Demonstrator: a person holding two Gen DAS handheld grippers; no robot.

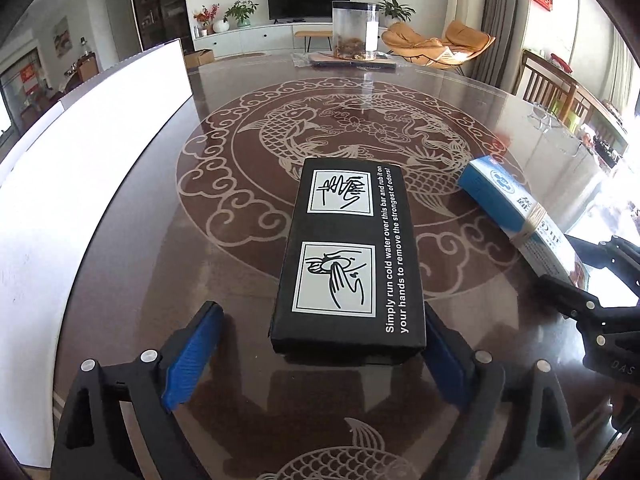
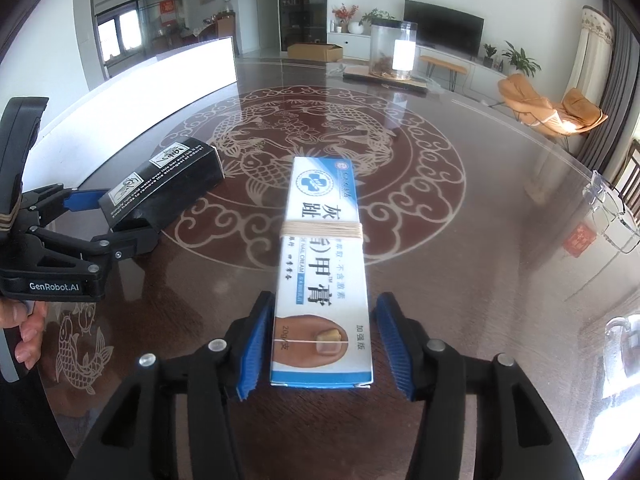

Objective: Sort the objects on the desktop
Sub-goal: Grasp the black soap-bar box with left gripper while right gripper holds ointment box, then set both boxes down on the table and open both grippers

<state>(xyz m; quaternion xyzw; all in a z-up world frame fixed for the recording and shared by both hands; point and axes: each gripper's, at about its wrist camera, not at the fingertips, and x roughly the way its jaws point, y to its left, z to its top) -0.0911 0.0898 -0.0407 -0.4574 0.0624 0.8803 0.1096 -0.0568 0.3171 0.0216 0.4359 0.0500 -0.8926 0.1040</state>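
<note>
While the black box (image 1: 347,256) lies flat on the table (image 1: 160,208) between the spread blue pads of the left gripper (image 1: 320,356) — neither pad pressing it — the blue-and-white cream box (image 2: 322,276) lies between the right gripper (image 2: 322,350) pads, gaps on both sides.

Blue-and-white box (image 1: 516,216) near end hidden behind right claw (image 1: 576,276), jar (image 1: 355,30) contents indistinct
</note>
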